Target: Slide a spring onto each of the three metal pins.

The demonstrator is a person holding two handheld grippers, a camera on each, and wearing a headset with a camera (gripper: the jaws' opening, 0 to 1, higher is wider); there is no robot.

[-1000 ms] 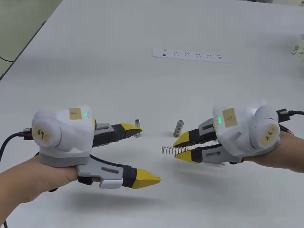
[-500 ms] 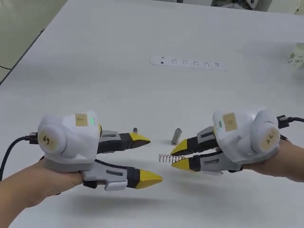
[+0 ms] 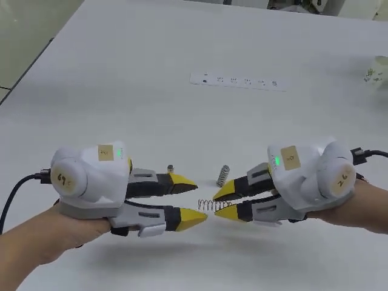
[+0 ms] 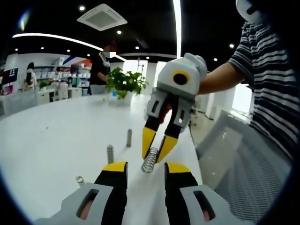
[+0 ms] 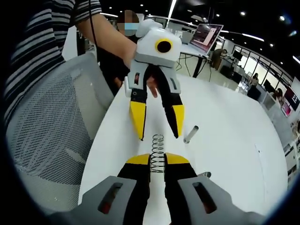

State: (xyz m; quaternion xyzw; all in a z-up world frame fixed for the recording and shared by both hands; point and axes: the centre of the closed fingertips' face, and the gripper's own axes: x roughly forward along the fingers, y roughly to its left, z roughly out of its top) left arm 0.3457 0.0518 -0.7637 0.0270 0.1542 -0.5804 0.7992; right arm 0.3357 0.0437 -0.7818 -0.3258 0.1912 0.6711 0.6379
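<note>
My right gripper is shut on one end of a thin wire spring, held level just above the white table. The spring's free end points at my left gripper, whose yellow-tipped jaws stand open on either side of it. In the right gripper view the spring sticks out from my right gripper toward the left gripper. A bare metal pin stands behind the left jaws. A pin wearing a spring stands just beyond the right jaws. The left gripper view shows a further pin.
A white power strip lies farther back on the table. The table's left edge runs diagonally at the far left. A grey mesh chair sits behind the person, close to the near table edge.
My left gripper has moved right toward the spring and its jaws have narrowed around the free end. The right gripper has kept hold of the spring, drifting slightly left.
</note>
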